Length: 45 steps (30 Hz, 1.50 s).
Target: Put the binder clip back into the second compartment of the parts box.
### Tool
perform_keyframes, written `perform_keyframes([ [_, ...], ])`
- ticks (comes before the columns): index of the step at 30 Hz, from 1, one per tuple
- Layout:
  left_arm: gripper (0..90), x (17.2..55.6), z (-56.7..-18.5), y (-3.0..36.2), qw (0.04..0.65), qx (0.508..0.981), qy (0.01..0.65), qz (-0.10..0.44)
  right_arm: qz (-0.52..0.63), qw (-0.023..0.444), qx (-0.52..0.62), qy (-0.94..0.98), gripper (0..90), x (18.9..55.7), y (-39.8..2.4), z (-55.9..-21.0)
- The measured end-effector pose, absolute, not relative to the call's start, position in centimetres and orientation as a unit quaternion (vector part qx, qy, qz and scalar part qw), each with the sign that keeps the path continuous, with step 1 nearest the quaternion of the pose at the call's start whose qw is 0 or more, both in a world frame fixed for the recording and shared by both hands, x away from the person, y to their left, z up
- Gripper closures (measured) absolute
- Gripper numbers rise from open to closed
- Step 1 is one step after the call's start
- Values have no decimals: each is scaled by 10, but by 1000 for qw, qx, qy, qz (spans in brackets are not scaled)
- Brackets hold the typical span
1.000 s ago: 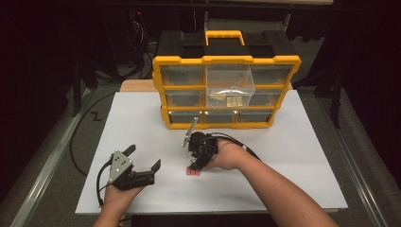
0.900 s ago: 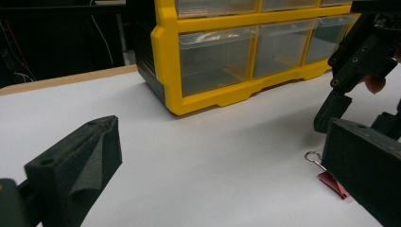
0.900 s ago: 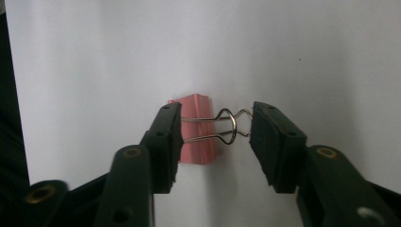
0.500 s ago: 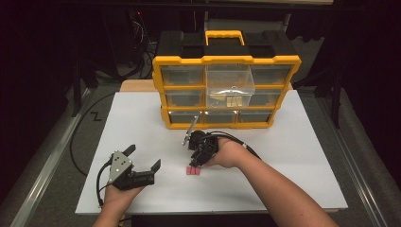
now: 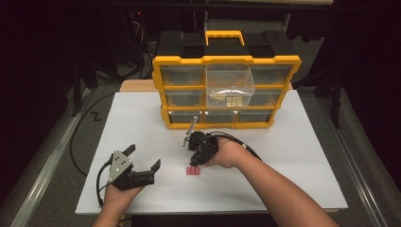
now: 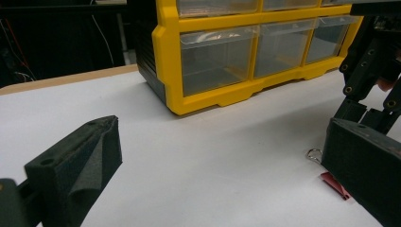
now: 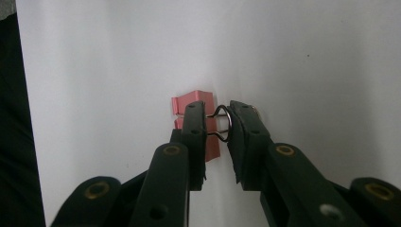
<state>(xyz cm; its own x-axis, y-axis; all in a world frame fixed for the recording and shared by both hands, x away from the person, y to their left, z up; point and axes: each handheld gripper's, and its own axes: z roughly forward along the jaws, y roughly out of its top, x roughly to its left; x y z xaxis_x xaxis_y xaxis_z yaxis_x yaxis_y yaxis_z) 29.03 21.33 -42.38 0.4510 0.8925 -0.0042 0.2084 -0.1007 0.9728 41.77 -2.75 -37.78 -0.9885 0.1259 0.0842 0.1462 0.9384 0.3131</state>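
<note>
Jaws of the right gripper [image 7: 218,118] were seen almost closed, having just been closing, with the wire loop [image 7: 223,124] of a pink binder clip [image 7: 189,103] caught in the narrow gap between their tips. Whether the pads were already pressing on the wire could not be told; a sliver of space was visible beside the loop. The clip's pink body lay on the white table [image 5: 293,142], partly hidden behind the left-hand jaw in the right gripper view.

From the high view, the right gripper [image 5: 197,161] was seen pointed down at the clip [image 5: 193,171], which lay on the table in front of the yellow drawer cabinet [image 5: 227,90], well apart from it. The wire loop could not be made out there.

The left gripper [image 5: 142,165] was held near the table's front edge, its jaws spread wide with nothing between them. In the left gripper view, a corner of the clip [image 6: 335,185] and a wire loop [image 6: 313,154] were seen beside the right-hand jaw, with the cabinet's clear drawers [image 6: 215,59] beyond.
</note>
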Motion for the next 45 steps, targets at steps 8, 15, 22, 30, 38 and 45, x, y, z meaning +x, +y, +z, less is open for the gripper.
perform_keyframes([
  [8,4,290,-424,213,529,668,411,324,-166,55,-62,-983,887,412,-29,-372],
  [15,4,290,-424,213,528,668,411,324,-165,66,-43,-983,900,404,-31,-369],
  [22,4,291,-424,213,527,669,412,324,-155,61,-39,-985,900,402,-41,-361],
  [30,4,291,-424,213,526,669,413,325,-139,50,-48,-988,900,402,-63,-349],
  [38,4,291,-424,213,525,669,413,325,-128,44,-58,-989,900,401,-85,-342],
  [45,4,292,-425,212,524,669,414,326,-127,44,-71,-988,900,401,-103,-335],
])
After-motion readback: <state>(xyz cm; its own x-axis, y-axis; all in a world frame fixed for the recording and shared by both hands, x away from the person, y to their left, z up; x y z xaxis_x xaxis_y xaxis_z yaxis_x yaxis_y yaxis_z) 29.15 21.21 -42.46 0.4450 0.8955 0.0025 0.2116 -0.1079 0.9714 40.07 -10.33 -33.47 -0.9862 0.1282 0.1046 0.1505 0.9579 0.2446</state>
